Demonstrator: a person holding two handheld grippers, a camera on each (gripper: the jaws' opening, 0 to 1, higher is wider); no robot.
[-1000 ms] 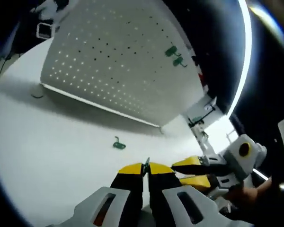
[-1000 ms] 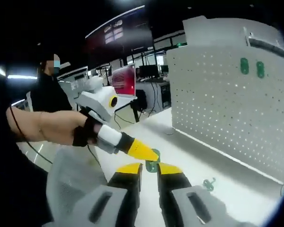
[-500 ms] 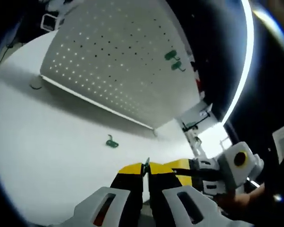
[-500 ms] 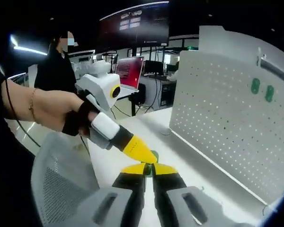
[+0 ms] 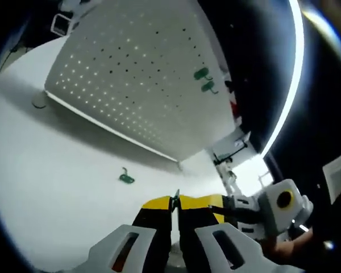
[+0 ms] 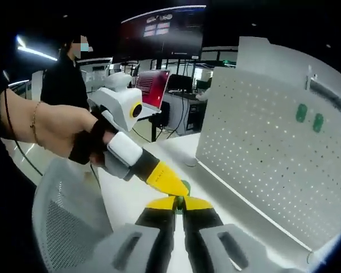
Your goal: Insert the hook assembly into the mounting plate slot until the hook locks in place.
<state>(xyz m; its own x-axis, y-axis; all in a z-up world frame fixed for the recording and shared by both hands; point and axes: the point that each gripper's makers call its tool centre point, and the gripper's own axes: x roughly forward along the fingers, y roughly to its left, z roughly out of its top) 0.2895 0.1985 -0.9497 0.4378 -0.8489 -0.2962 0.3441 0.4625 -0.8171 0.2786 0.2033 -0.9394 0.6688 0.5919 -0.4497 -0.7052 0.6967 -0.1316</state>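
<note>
Both your grippers, left gripper (image 5: 175, 200) and right gripper (image 6: 179, 202), clamp one small green plastic hook (image 6: 184, 186); open white tabletop (image 5: 57, 170) lower left, white perforated pegboard (image 5: 142, 85) edge above.

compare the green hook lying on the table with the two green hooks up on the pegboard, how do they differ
The loose hook lies flat on the white table, in front of the pegboard's lower edge; the two mounted hooks sit high on the pegboard, side by side. The loose one is alone and unattached; the mounted pair is fixed into the board's holes. All three are green and look alike in size.
</note>
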